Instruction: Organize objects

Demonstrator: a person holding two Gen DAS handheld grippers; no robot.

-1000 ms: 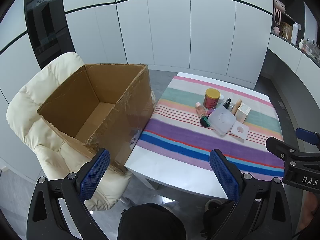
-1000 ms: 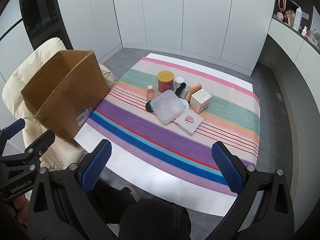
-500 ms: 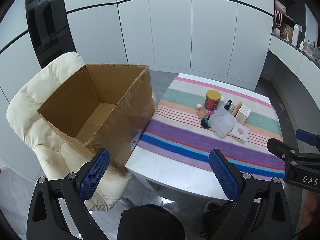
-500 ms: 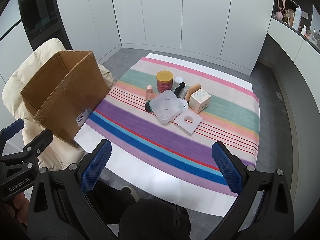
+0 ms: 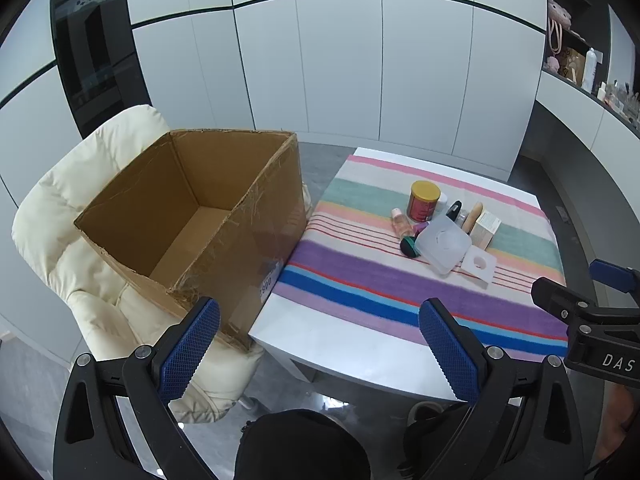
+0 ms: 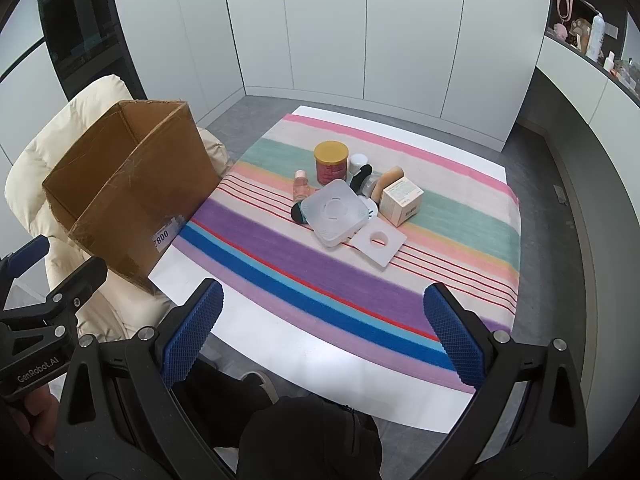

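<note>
An open, empty cardboard box point(image 5: 192, 216) point(image 6: 132, 188) rests on a cream armchair left of the table. A cluster of small items lies mid-table on the striped cloth: a red can with a yellow lid point(image 6: 330, 162) point(image 5: 424, 200), a pink bottle point(image 6: 301, 185), a clear square container point(image 6: 334, 212) point(image 5: 442, 242), a white square lid with a hole point(image 6: 378, 240), a beige carton point(image 6: 400, 200), a black and a tan item behind. My left gripper point(image 5: 320, 344) is open and empty, short of the table's near edge. My right gripper point(image 6: 320, 328) is open and empty over the near edge.
The white table point(image 6: 304, 356) carries a striped cloth point(image 6: 440, 216). The cream armchair point(image 5: 60, 216) stands at the left. White cupboards line the back wall. A shelf with bottles and toys point(image 6: 592, 40) runs along the right. The person's dark lap fills the bottom.
Both views have pulled back slightly from the table; the items look a little smaller. Nothing on the table has moved and both grippers stay open.
</note>
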